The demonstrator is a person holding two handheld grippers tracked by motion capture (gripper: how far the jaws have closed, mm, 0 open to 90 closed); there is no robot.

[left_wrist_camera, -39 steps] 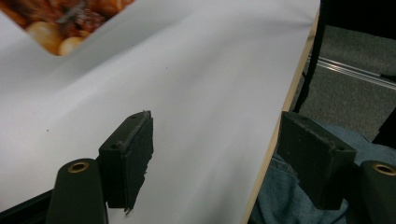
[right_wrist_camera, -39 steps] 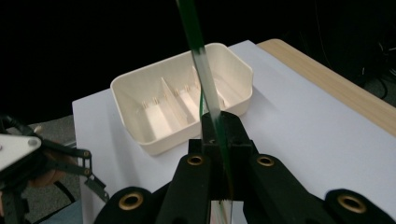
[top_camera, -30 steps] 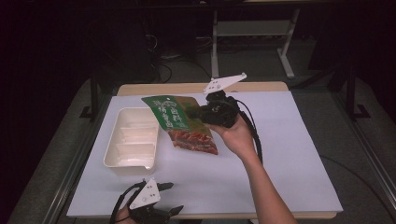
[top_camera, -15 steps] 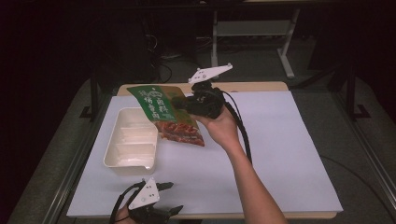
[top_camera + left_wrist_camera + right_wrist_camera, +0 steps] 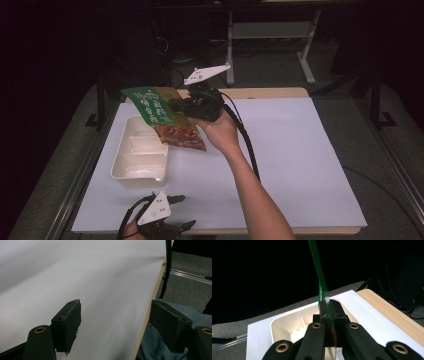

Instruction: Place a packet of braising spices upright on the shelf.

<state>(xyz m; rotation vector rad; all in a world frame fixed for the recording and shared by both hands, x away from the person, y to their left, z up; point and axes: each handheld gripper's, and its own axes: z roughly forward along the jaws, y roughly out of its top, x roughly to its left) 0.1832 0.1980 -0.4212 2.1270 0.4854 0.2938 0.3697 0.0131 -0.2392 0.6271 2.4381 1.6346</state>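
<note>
Glossy green snack pouch (image 5: pixel 165 117) pinched in right tool (image 5: pixel 187 107) over cream compartment tray (image 5: pixel 131 170), left tool (image 5: pixel 115 325) wide

A white sheet (image 5: pixel 300 165) covers the wooden bench (image 5: pixel 270 93), whose bare edge shows at 12 o'clock. Grey floor (image 5: pixel 395 165) surrounds it. Beyond, at 12 o'clock, stands a white metal frame (image 5: pixel 270 35), with cables (image 5: pixel 175 62) tangled at 11 o'clock. A rail (image 5: pixel 75 185) runs along the bench at 8 o'clock.
</note>
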